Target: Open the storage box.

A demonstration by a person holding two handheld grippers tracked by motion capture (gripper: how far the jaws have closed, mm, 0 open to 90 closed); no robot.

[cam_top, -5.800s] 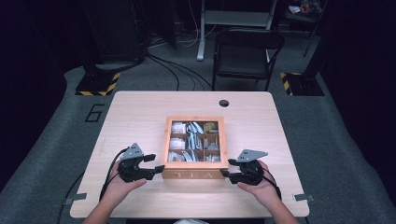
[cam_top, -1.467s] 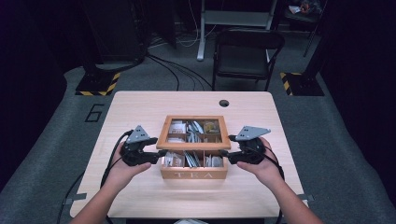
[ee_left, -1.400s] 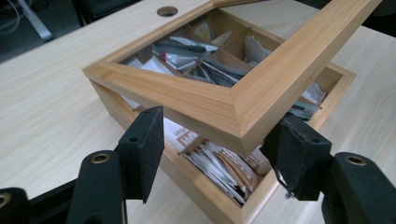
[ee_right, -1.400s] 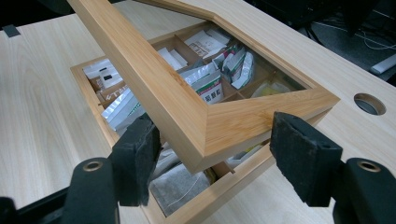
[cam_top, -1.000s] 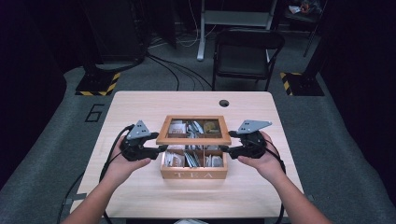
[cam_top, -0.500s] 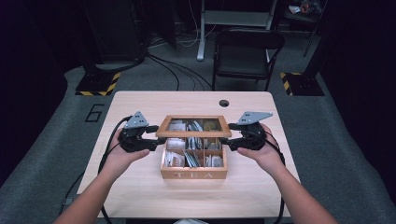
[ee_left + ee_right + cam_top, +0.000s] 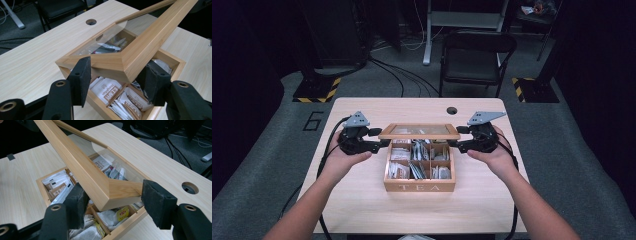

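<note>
A wooden tea box (image 7: 419,187) marked TEA stands mid-table, with several tea bags (image 7: 417,160) in its compartments. Its glass-paned lid (image 7: 419,131) is tilted up off the box, front edge raised. My left gripper (image 7: 381,138) holds the lid's front left corner (image 7: 117,62) between its pads. My right gripper (image 7: 455,137) holds the front right corner (image 7: 120,190) the same way. Both pairs of jaws have just been closing with the lid frame between them. In the left gripper view the tea bags (image 7: 110,91) lie under the lifted frame.
The light wooden table (image 7: 362,200) has a round cable hole (image 7: 452,110) near its far edge. A black chair (image 7: 477,55) stands behind the table. Cables trail from both grippers over the near edge.
The lid, flat on the box at first, now stands raised at its front edge. Both hands have risen and moved toward the table's far side with it.
</note>
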